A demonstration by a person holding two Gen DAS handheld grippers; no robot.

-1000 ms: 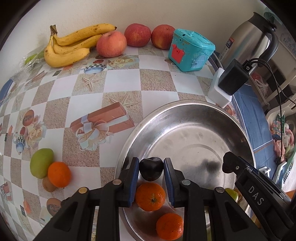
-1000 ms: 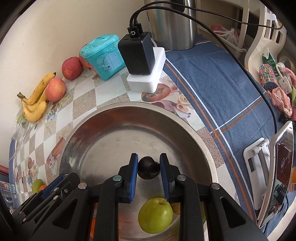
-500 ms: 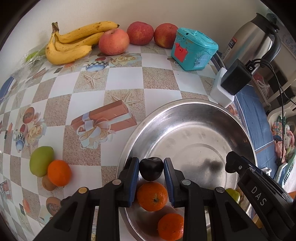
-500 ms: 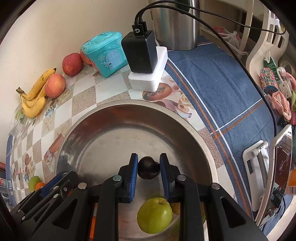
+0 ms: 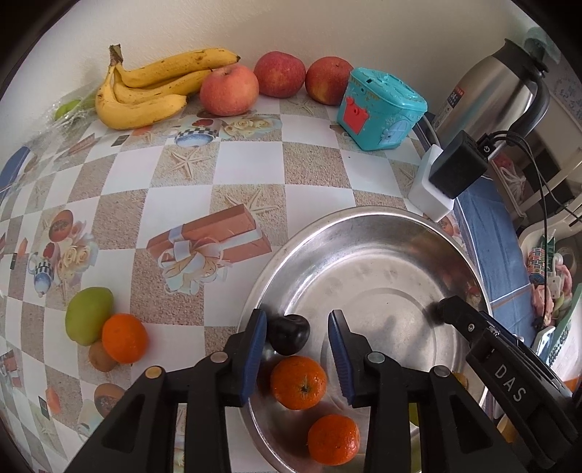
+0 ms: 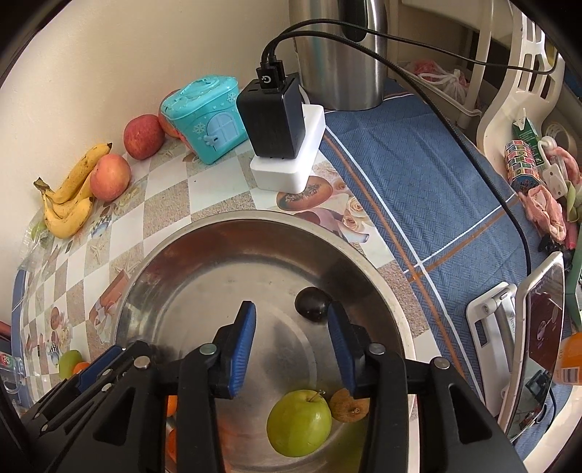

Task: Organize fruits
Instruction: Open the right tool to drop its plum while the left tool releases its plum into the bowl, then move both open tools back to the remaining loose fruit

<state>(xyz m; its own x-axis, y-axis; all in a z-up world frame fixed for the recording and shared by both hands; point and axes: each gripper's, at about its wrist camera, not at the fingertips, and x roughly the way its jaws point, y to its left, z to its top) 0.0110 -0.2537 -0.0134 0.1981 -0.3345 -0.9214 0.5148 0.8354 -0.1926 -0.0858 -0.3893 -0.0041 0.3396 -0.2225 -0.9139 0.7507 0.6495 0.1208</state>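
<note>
Plain cream wall (image 5: pixel 327 25), checkered patterned tablecloth (image 5: pixel 251 171), blue woven cloth (image 6: pixel 418 174), soft daylight

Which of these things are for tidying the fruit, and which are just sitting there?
For the job: metal bowl, plums, oranges, green apple, bananas, red apples.

Just lying about: turquoise toy house, charger, kettle, blue cloth.
</note>
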